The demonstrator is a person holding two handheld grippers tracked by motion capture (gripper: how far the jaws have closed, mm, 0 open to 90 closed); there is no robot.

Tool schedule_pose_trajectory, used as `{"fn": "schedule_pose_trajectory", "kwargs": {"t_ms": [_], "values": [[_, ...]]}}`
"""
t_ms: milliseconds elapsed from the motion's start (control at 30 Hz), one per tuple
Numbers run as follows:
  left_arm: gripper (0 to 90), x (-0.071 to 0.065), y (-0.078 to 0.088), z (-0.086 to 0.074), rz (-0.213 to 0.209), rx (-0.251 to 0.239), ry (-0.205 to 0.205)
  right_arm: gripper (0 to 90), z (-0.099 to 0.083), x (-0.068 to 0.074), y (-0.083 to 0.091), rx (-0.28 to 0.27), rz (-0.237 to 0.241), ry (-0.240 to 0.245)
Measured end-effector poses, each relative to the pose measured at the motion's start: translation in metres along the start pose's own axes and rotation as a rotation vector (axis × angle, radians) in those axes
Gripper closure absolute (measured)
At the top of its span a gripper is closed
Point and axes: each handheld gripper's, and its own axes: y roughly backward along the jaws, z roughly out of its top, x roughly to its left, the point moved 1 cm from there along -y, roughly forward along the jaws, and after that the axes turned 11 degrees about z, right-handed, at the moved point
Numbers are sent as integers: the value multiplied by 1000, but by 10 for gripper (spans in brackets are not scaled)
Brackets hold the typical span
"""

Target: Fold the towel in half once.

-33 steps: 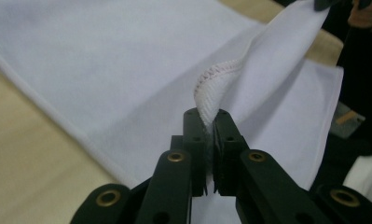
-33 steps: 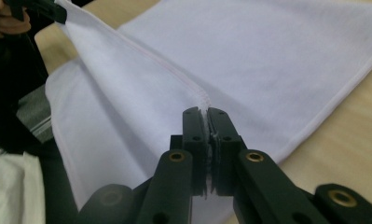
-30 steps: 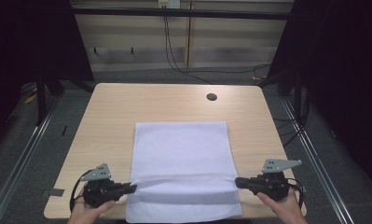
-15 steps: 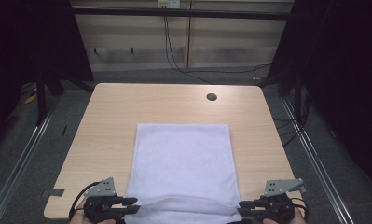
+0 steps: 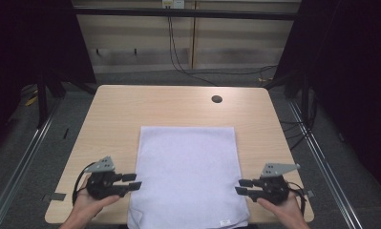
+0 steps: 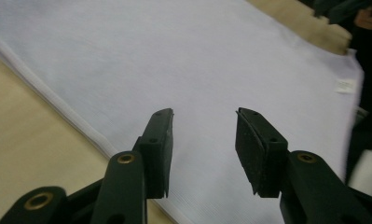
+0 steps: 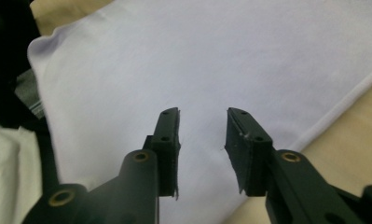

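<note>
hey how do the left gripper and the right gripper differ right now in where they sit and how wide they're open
The left gripper sits off the white towel's left edge, over bare table; the right gripper sits at the towel's right edge. In their own views, the left gripper's jaws gape slightly wider than the right gripper's. Both have just been opening, grip nothing, and point inward at the towel.

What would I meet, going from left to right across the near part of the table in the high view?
Left gripper → white cloth → right gripper. Both have open jaws, just beside the cloth's edges, with nothing between them.
</note>
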Motion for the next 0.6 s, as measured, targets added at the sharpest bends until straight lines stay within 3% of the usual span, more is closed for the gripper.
{"fn": "schedule_pose_trajectory", "kwargs": {"t_ms": [167,233,300,367,433,533,600], "values": [[553,23,-33,18,34,-1,63,622,26,-30,-17,-12,-46,-12],[552,30,-47,23,63,29,46,631,35,-39,-23,-17,-53,-12],[585,38,-56,25,89,33,61,642,45,-51,-36,-6,-69,-18],[653,41,-64,29,131,13,35,643,52,-61,-49,12,-75,-19],[742,42,-72,31,132,34,21,638,57,-68,-62,21,-68,-26],[738,43,-84,29,154,69,0,605,65,-76,-77,44,-85,-27],[722,45,-85,28,150,65,3,578,69,-84,-83,46,-107,-40]]}}
